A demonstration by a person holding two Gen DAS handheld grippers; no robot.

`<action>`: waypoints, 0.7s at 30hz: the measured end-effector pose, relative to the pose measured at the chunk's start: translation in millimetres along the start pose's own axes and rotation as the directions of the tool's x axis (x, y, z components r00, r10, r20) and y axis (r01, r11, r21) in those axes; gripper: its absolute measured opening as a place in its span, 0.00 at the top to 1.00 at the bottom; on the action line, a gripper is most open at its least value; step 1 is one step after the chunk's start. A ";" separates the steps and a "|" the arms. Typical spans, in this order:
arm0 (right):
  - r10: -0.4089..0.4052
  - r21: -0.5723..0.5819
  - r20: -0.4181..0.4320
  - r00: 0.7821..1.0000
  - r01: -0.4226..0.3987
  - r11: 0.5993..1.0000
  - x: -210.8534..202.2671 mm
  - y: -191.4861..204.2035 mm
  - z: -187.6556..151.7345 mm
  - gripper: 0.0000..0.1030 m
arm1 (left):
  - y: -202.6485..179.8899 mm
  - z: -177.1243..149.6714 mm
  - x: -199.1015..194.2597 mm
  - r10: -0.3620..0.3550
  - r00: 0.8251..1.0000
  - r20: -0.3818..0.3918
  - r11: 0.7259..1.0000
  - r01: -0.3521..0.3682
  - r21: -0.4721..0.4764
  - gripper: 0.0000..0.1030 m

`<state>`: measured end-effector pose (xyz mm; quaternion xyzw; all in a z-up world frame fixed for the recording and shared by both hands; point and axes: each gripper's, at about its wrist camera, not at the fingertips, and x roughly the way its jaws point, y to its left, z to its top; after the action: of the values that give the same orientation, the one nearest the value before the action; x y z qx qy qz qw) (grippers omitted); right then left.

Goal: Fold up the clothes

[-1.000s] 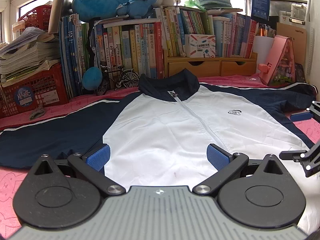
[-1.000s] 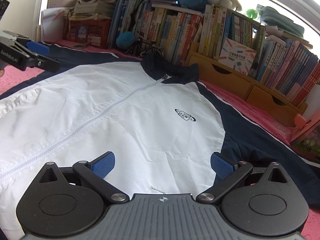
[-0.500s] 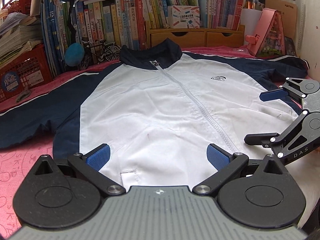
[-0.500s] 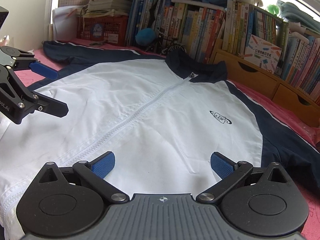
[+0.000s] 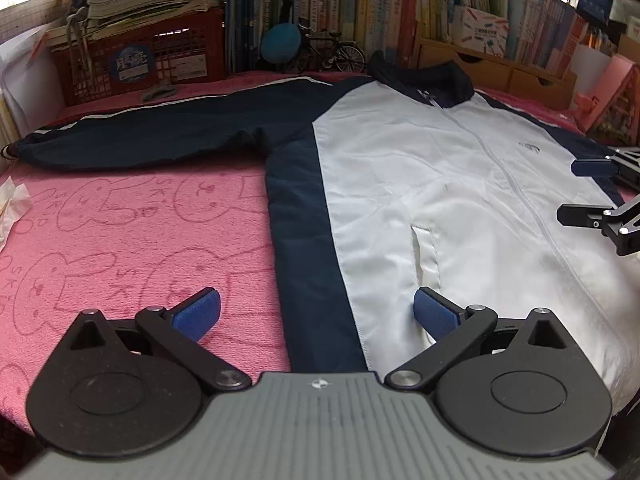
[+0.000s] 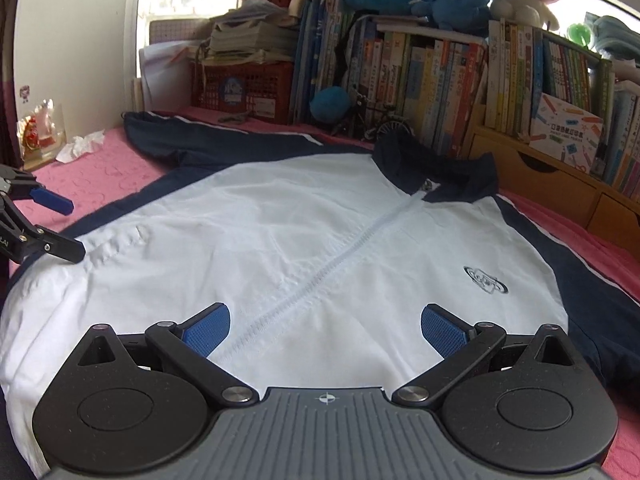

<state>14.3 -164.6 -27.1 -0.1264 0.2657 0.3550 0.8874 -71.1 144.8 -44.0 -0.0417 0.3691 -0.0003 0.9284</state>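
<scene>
A white and navy jacket lies flat, zipped, front up, on a pink blanket. The left gripper hovers over the jacket's navy side panel, jaws spread wide, holding nothing. The right gripper hovers above the white front near the zip, jaws equally wide, also empty.

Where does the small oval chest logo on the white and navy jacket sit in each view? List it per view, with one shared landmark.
Left wrist view: the small oval chest logo sits at upper right, on the white panel right of the zip.
Right wrist view: the logo sits right of centre, above the right blue pad.
Shared landmark: the miniature black bicycle model beyond the navy collar.
</scene>
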 end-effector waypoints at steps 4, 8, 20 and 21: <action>0.131 -0.051 0.001 0.991 -0.130 0.990 47.0 12.5 38.3 0.00 | 22.9 27.7 2.2 0.035 0.997 0.073 0.994 -0.028 -0.106 0.00; 0.193 -0.088 -0.040 0.980 -0.196 0.977 91.6 36.1 56.1 0.00 | 32.7 55.6 26.9 0.067 0.988 0.143 0.986 -0.044 -0.162 0.00; 0.241 -0.131 -0.108 0.964 -0.255 0.958 137.6 71.1 60.6 0.00 | 44.8 101.4 141.7 0.197 0.977 0.081 0.980 -0.199 0.019 0.00; 0.242 -0.131 -0.108 0.964 -0.255 0.958 137.6 70.7 60.6 0.00 | 55.5 102.8 142.6 0.194 0.978 0.075 0.981 -0.195 0.001 0.00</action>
<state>71.6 -11.5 -56.8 -0.1715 0.2933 0.4759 0.8112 101.4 203.5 -71.6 -0.0014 0.3364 0.0904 0.9374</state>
